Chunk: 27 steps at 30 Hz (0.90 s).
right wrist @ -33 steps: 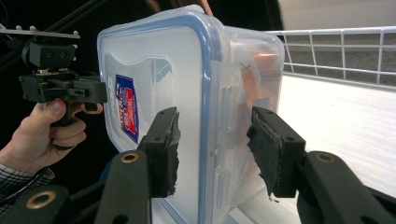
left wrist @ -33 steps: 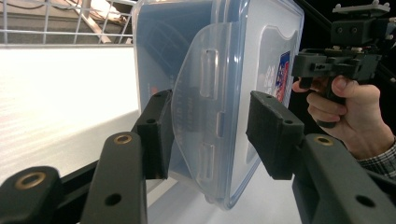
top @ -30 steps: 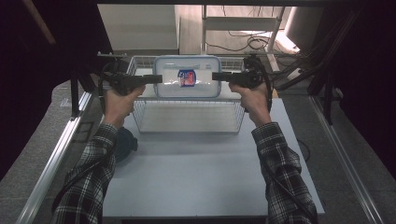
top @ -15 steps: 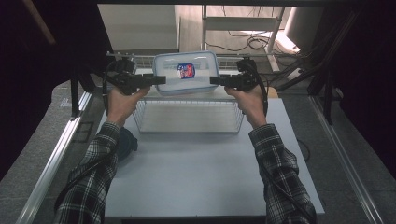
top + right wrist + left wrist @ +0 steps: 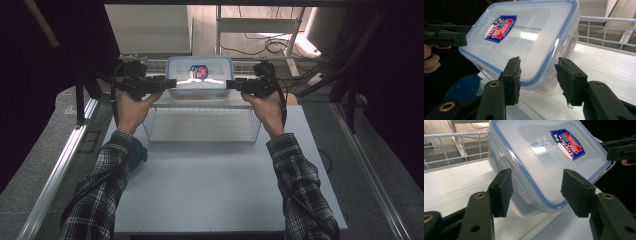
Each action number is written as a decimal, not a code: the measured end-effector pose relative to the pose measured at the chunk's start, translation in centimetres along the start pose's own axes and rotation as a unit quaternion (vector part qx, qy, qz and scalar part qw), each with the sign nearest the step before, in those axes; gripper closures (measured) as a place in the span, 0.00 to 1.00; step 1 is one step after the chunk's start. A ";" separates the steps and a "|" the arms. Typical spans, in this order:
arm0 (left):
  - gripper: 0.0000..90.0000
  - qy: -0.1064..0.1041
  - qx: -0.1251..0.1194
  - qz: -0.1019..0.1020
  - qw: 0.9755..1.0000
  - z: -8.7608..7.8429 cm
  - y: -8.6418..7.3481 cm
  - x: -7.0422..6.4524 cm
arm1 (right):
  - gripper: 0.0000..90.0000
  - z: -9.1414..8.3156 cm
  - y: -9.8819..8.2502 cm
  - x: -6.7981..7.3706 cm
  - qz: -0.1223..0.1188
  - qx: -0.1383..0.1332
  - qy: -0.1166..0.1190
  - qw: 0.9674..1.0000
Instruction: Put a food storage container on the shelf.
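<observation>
1. We see a person at a white table [image 5: 220,190], forearms in plaid sleeves reaching forward, a two-jaw gripper in each hand.
2. A clear plastic lidded box [image 5: 200,77] with a blue seal and a red-and-blue label sits at the far side of the table, above and just beyond a wire basket [image 5: 202,125].
3. The left gripper [image 5: 167,84] meets the box's left end. Its jaws have just been closing, with the box's corner between them. In the left gripper view the pads [image 5: 501,191] stand apart from the walls, so we read it as open.
4. The right gripper [image 5: 231,85] meets the right end. Its jaws, also closing, straddle that corner, again without clear contact.
5. Whether the box rests on the table or is lifted, we cannot tell for sure.
6. We judge the step as taking hold of the box from both ends. Next, both grippers need to close firmly and evenly before any lift.
</observation>
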<state>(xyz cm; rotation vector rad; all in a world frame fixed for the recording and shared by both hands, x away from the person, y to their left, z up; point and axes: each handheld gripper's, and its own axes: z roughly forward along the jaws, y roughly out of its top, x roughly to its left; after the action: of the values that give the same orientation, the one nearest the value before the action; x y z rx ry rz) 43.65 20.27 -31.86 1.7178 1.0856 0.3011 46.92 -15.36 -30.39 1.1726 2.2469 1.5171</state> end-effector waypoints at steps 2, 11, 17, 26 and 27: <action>0.48 -0.004 -0.002 -0.010 1.000 0.1 0.0 0.2 | 0.60 0.0 0.1 0.1 -0.003 0.002 -0.005 1.000; 0.49 -0.016 -0.003 -0.023 1.000 0.5 0.2 0.3 | 0.60 -0.4 0.2 0.2 -0.005 0.006 -0.011 1.000; 0.50 -0.008 -0.001 -0.014 1.000 0.7 0.5 0.3 | 0.59 -0.7 0.1 0.2 -0.001 0.003 -0.010 1.000; 0.52 -0.010 -0.006 -0.033 0.999 0.5 0.1 -0.1 | 0.57 -0.6 0.1 0.3 -0.008 -0.002 -0.020 1.000; 0.52 -0.009 -0.006 -0.034 0.999 0.5 0.1 -0.2 | 0.57 -0.6 0.1 0.3 -0.010 -0.004 -0.023 1.000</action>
<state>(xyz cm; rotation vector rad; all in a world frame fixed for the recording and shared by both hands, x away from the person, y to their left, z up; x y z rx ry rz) 43.89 19.83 -31.96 1.6672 1.1237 0.2484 46.41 -15.53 -29.89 1.1673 2.2146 1.4736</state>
